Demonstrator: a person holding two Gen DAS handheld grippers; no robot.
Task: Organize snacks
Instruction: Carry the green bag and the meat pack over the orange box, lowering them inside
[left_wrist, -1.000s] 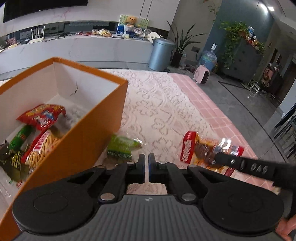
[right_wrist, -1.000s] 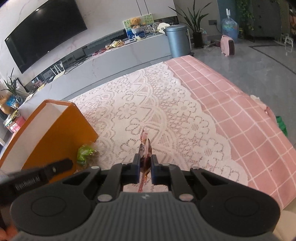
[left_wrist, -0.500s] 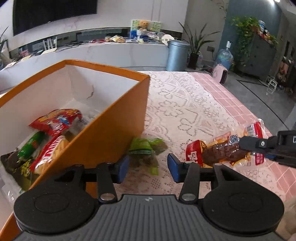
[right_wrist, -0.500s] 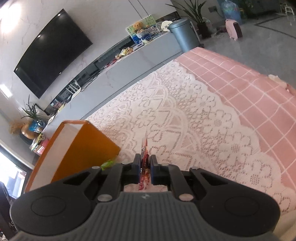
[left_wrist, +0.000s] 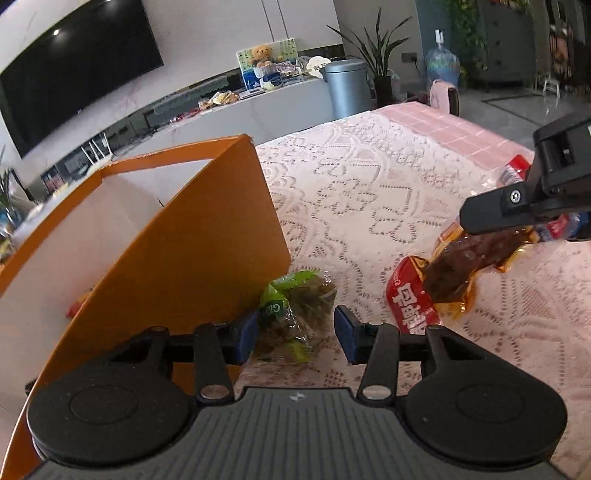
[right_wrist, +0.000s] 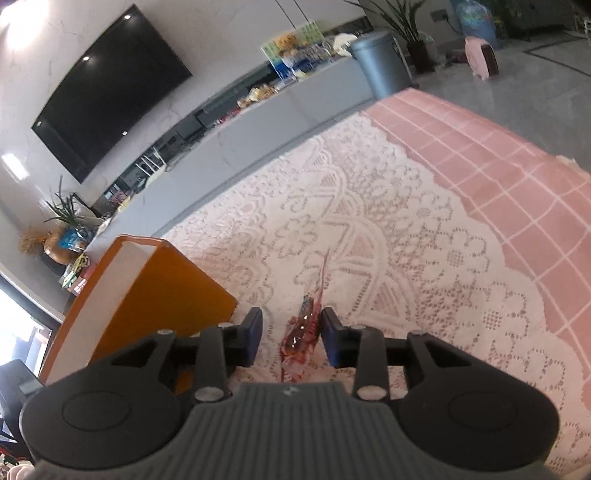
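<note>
My left gripper (left_wrist: 293, 334) is open, its blue pads on either side of a green snack packet (left_wrist: 295, 306) that lies on the lace tablecloth against the orange box (left_wrist: 192, 258). My right gripper (right_wrist: 291, 334) is open; the red and brown sausage packet (right_wrist: 304, 332) hangs edge-on between its pads, touching the right pad. In the left wrist view that packet (left_wrist: 458, 273) hangs tilted under the right gripper's fingers (left_wrist: 517, 206), above the cloth. The orange box (right_wrist: 147, 291) stands left of it.
A white lace cloth (right_wrist: 388, 240) covers the middle of a pink checked tablecloth (right_wrist: 517, 158). The table's right edge is near. A grey bin (left_wrist: 349, 88) and a long cabinet (right_wrist: 258, 129) stand beyond the table.
My right gripper has opened around the sausage packet, which it held shut before. My left gripper opened and moved down around the green packet, closer to the box.
</note>
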